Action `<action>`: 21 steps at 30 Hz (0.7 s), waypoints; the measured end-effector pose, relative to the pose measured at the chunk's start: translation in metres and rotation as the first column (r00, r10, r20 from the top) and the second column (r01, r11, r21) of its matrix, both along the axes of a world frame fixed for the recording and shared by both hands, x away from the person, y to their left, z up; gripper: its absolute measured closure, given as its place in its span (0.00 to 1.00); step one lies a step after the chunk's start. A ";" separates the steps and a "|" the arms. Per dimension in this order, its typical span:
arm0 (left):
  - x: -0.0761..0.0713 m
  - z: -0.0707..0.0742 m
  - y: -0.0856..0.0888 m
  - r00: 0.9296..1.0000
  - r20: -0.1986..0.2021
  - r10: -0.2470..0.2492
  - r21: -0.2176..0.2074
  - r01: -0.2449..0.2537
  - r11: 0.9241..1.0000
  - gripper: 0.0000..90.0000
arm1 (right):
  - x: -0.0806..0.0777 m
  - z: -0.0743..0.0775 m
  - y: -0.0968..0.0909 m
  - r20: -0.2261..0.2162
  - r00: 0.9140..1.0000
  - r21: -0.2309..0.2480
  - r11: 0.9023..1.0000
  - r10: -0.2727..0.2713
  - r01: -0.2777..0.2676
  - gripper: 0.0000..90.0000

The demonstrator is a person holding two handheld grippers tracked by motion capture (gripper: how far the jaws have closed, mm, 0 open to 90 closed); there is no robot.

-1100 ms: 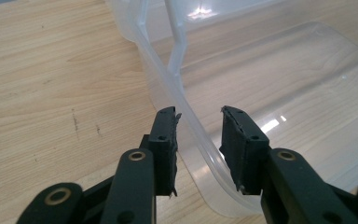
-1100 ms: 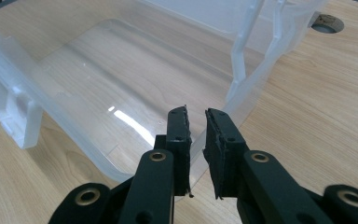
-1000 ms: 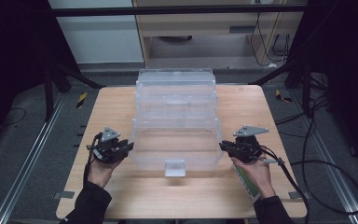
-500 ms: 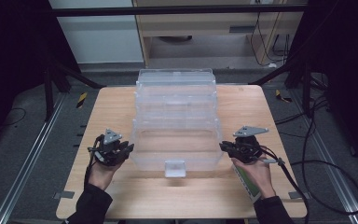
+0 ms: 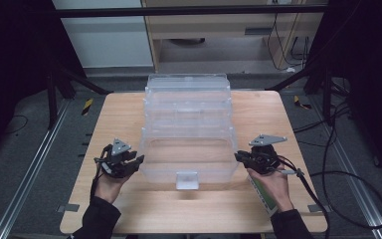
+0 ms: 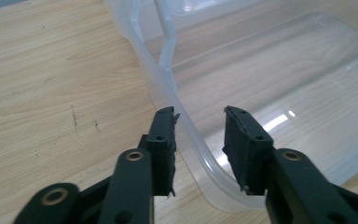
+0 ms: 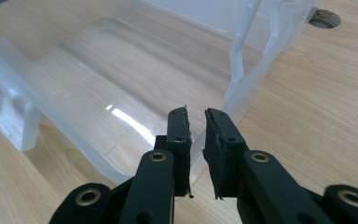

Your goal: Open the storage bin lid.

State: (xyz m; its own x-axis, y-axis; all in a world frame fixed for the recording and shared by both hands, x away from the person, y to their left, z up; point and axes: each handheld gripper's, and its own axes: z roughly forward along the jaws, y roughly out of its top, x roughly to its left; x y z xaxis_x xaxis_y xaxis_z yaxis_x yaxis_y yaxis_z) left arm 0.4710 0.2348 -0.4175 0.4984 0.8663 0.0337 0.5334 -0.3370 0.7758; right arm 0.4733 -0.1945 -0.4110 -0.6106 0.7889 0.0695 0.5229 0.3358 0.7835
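High view — one clear bin (image 5: 186, 149), two grippers, left gripper (image 5: 124, 162) jaws just opening astride its rim, right gripper (image 5: 251, 158) pinching rim.

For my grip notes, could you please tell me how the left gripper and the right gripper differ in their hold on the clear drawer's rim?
The left gripper stands wide, its jaws having just been opening, with a gap beside the clear drawer wall; the right gripper is narrow and pinches the wall. The left straddles the drawer's left side wall, the right its right side wall. Both sit at the front corners, over the wooden table.
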 end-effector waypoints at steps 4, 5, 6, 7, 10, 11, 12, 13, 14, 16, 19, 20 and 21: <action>-0.003 0.009 0.009 1.000 0.025 0.007 -0.033 -0.006 0.999 0.65 | 0.000 0.001 0.000 0.020 1.000 0.001 1.000 -0.003 0.003 0.81; -0.004 0.012 0.012 0.999 0.035 0.010 -0.038 -0.009 0.999 0.64 | -0.001 0.002 -0.001 0.024 1.000 0.007 1.000 -0.005 0.005 0.80; -0.005 0.014 0.015 0.999 0.044 0.017 -0.045 -0.015 0.999 0.63 | -0.001 0.004 -0.002 0.030 0.999 0.014 1.000 -0.009 0.009 0.78; -0.005 0.016 0.017 0.999 0.048 0.023 -0.050 -0.020 0.999 0.61 | -0.001 0.005 -0.004 0.031 0.999 0.016 1.000 -0.012 0.012 0.77; -0.005 0.019 0.026 0.997 0.058 0.042 -0.055 -0.039 0.998 0.58 | -0.002 0.009 -0.008 0.033 0.999 0.022 0.999 -0.031 0.030 0.70; -0.005 0.019 0.028 0.997 0.058 0.046 -0.058 -0.042 0.997 0.57 | -0.003 0.011 -0.009 0.031 0.999 0.022 0.999 -0.039 0.038 0.68; -0.005 0.019 0.030 0.997 0.059 0.047 -0.062 -0.043 0.997 0.56 | -0.003 0.012 -0.011 0.035 0.998 0.017 0.999 -0.045 0.045 0.66; -0.005 0.020 0.032 0.997 0.056 0.047 -0.059 -0.044 0.997 0.55 | -0.004 0.014 -0.013 0.038 0.998 0.017 0.998 -0.053 0.053 0.64; -0.005 0.019 0.034 0.997 0.058 0.050 -0.055 -0.047 0.997 0.53 | -0.004 0.016 -0.015 0.038 0.997 0.014 0.998 -0.061 0.061 0.62; -0.005 0.019 0.036 0.996 0.062 0.058 -0.049 -0.055 0.997 0.50 | -0.005 0.019 -0.020 0.042 0.996 0.012 0.997 -0.081 0.081 0.58; -0.004 0.017 0.038 0.996 0.061 0.062 -0.042 -0.060 0.997 0.47 | -0.006 0.025 -0.028 0.036 0.994 0.022 0.995 -0.103 0.102 0.55; -0.003 0.016 0.039 0.996 0.062 0.065 -0.039 -0.063 0.997 0.46 | -0.006 0.026 -0.030 0.036 0.993 0.025 0.994 -0.112 0.111 0.55; -0.003 0.015 0.040 0.996 0.058 0.068 -0.038 -0.066 0.997 0.46 | -0.007 0.028 -0.032 0.031 0.993 0.026 0.993 -0.116 0.115 0.54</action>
